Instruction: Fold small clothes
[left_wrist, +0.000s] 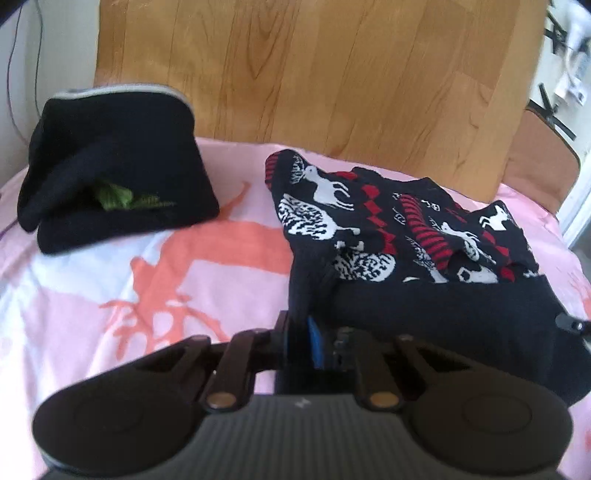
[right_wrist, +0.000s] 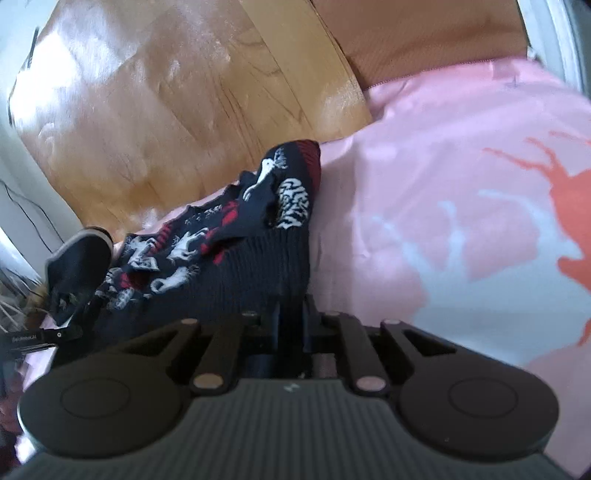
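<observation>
Bare bedspread (left_wrist: 110, 288) between garments

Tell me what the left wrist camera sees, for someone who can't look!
The left gripper pinches the dark hem of a black knitted sweater with white deer and red stripes on a pink bedsheet. A folded black garment sits behind, left.

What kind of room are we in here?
Most likely a bedroom: the clothes lie on a pink bedsheet printed with deer, a wooden headboard stands behind it, and a folded dark garment sits beside the patterned sweater.
</observation>
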